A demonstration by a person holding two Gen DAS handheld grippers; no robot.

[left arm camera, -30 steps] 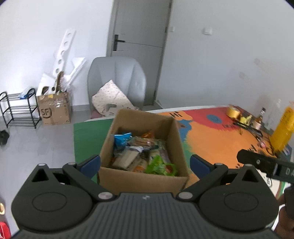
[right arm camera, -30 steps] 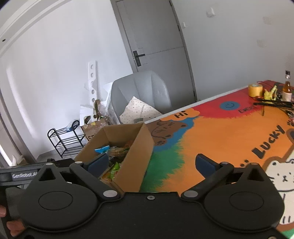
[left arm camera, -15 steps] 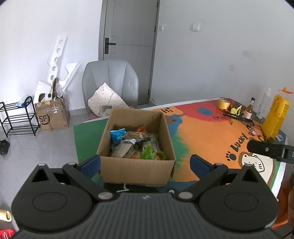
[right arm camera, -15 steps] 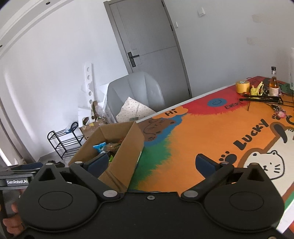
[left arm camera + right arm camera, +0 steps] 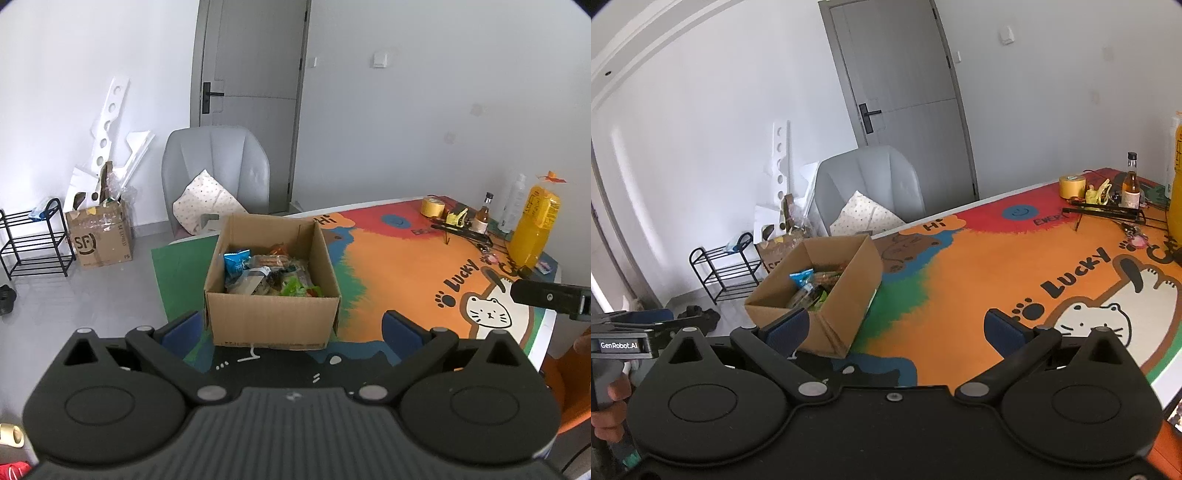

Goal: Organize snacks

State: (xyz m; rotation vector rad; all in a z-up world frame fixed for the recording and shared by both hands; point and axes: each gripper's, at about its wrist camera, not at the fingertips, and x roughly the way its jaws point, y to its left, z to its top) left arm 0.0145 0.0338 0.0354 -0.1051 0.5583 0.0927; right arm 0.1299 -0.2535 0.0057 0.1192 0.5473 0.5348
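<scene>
An open cardboard box [image 5: 271, 317] stands near the left end of the colourful table mat [image 5: 399, 266]. It holds several snack packets [image 5: 269, 275], among them a blue bag [image 5: 236, 260] and a green one [image 5: 291, 286]. The box also shows in the right wrist view [image 5: 846, 295]. My left gripper [image 5: 291, 328] is open and empty, in front of and above the box. My right gripper [image 5: 897, 325] is open and empty, over the near edge of the mat to the right of the box.
At the table's far right end stand a tape roll [image 5: 433, 206], a small brown bottle [image 5: 483, 214], a large orange bottle [image 5: 533, 229] and black cables [image 5: 461, 230]. A grey chair with a cushion [image 5: 214, 184], a floor carton [image 5: 99, 238] and a black rack [image 5: 33, 240] lie behind.
Both grippers have pulled back and up from the table. The box looks smaller and farther away. More of the mat and the bottles have come into view. Both grippers stay open.
</scene>
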